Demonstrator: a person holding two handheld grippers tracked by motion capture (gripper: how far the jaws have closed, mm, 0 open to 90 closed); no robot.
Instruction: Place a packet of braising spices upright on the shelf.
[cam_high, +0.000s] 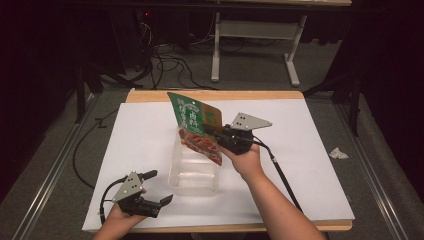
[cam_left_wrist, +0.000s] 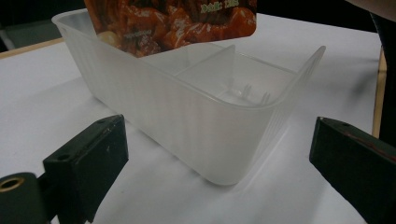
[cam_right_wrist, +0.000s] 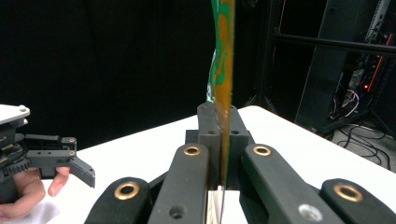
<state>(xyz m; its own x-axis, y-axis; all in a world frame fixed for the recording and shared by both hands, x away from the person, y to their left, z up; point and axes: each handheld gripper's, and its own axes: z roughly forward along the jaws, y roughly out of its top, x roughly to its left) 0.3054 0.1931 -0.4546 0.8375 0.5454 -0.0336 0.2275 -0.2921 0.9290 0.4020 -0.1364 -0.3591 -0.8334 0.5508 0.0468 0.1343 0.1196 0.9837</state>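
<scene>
The right gripper (cam_high: 216, 134) was clamped on one edge of a green snack pouch (cam_high: 196, 122), its jaws pressed flat against the film on both sides, as the right gripper view showed with the pouch (cam_right_wrist: 223, 70) rising edge-on between them. The pouch hung tilted above the far end of a clear plastic container (cam_high: 194, 172), which sat on the white table (cam_high: 310, 165) near its middle; seen from the container, the pouch's printed lower corner dipped toward the rim at about twelve o'clock. The left gripper (cam_high: 161, 187) rested at about seven o'clock from the container, close to the near table edge, its jaws spread wide and holding nothing. In the left gripper view the container (cam_left_wrist: 196, 116) stood just ahead between those wide jaws, and a divider split it into compartments. The step in hand looked like lowering the pouch into the container. To do it well, the right hand would need to swing the pouch flatter, so its long side ran along the container rather than across the rim, and release only once the lower edge sat inside. The light container could slide or tip; steadying its near wall with the left gripper seemed prudent.
</scene>
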